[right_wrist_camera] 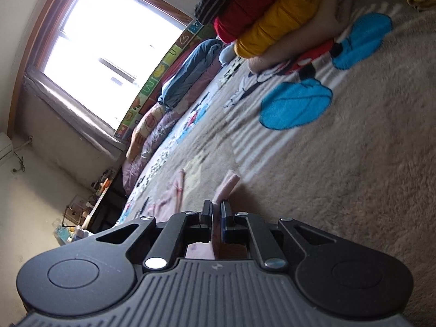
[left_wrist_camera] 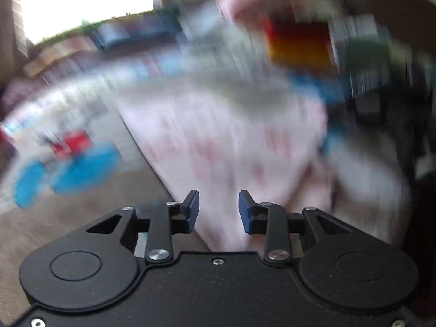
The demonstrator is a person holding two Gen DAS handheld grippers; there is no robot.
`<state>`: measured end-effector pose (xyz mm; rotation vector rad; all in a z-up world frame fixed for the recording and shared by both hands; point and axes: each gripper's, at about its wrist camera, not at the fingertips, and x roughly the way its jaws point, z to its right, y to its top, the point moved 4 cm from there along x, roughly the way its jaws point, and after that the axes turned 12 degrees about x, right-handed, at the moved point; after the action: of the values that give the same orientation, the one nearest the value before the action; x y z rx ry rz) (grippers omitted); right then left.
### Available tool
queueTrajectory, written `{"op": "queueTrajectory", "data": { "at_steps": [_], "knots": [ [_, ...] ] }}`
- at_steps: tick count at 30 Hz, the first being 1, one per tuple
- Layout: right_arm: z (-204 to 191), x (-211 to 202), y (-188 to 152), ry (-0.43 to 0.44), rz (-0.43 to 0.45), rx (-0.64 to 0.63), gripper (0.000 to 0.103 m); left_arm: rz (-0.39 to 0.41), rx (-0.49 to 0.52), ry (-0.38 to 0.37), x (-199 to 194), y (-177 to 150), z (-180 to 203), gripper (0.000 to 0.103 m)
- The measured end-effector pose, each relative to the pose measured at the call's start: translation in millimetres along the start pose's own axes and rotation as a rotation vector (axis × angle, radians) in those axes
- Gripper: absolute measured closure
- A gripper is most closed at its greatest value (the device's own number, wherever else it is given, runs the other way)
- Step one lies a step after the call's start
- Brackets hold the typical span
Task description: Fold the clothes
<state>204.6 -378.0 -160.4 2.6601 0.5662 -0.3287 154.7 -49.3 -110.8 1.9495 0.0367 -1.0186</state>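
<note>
A pale pink garment with small red marks [left_wrist_camera: 226, 141] lies spread on the beige blanket [left_wrist_camera: 81, 218], blurred in the left wrist view. My left gripper [left_wrist_camera: 218, 209] hovers over its near edge with its jaws apart and nothing between the pads. In the right wrist view my right gripper [right_wrist_camera: 216, 212] is shut on a fold of the same pink cloth [right_wrist_camera: 227, 186], which sticks out past the fingertips and trails away over the blanket [right_wrist_camera: 340, 163].
A stack of folded clothes, yellow [right_wrist_camera: 275, 21] and red [right_wrist_camera: 245, 2], sits on the blanket beyond a cartoon print with blue patches [right_wrist_camera: 294, 103]. Rolled bedding [right_wrist_camera: 190, 65] lines the wall under a bright window [right_wrist_camera: 109, 43]. Low furniture [right_wrist_camera: 95, 212] stands beside the bed.
</note>
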Motion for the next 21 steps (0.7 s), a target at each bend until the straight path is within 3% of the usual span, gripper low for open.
{"op": "queueTrajectory", "data": {
  "at_steps": [1,5,8,10,14,17,19,21],
  "knots": [
    [3.9,0.5,-1.0,0.002,-0.003,0.006,0.095,0.018,0.029,0.013,0.4,-2.3,2.2,0.072],
    [14.9,0.2,-2.1,0.029,-0.006,0.048,0.095,0.041,-0.056,-0.013,-8.2,2.8,-16.4,0.072],
    [17.0,-0.8,-1.2,0.043,-0.008,0.074,0.093,0.071,-0.128,0.045,-9.6,6.6,-32.2,0.070],
    [17.7,-1.8,-0.8,0.044,-0.011,0.090,0.091,0.094,-0.193,0.078,-8.3,9.2,-42.1,0.048],
    [16.6,-1.8,2.5,0.020,-0.017,0.088,0.081,0.126,-0.305,0.110,-5.5,13.8,-56.7,0.045],
    [12.8,3.6,7.3,-0.008,-0.013,0.044,0.078,0.117,-0.262,0.129,-4.2,22.1,-53.4,0.045],
    [10.6,8.3,10.6,-0.018,-0.006,0.027,0.072,0.086,-0.174,0.101,-2.8,28.8,-41.3,0.045],
    [9.7,12.8,12.4,-0.021,-0.009,0.015,0.073,0.057,-0.080,0.061,-2.4,29.7,-27.1,0.045]
  ]
}}
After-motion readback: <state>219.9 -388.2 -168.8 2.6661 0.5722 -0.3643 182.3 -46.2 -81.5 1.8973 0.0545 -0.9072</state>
